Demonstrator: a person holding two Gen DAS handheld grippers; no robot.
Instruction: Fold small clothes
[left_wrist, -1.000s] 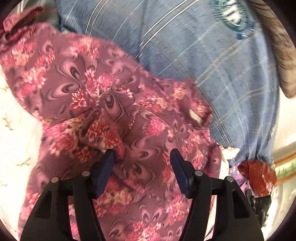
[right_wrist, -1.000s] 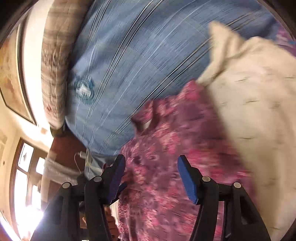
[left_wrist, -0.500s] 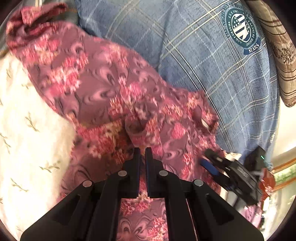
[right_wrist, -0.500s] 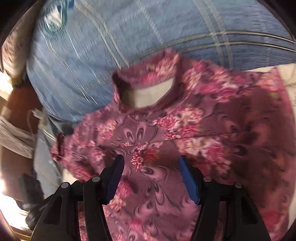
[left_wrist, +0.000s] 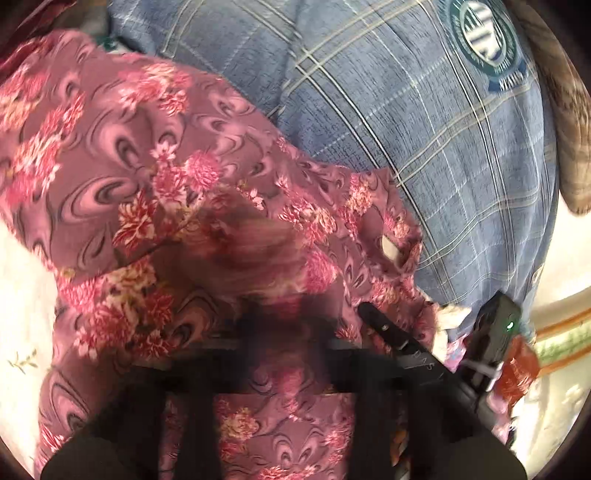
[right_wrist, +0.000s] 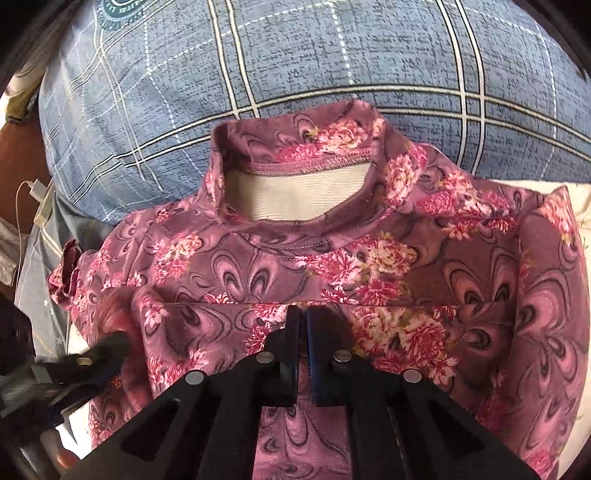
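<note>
Here the right gripper (right_wrist: 302, 332) jaws pinch the floral top (right_wrist: 369, 258) below its collar; left gripper (left_wrist: 288, 332) too blurred to tell.

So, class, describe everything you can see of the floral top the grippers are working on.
The floral top is a mauve knit with pink and cream flowers and dark swirls. It has a raised collar, stitched at the seam, open onto a pale ribbed lining. It lies rumpled, collar against a blue checked pillow, with a crease across the chest. The right gripper is shut on that crease. The left gripper is over it, too blurred to judge.
</note>
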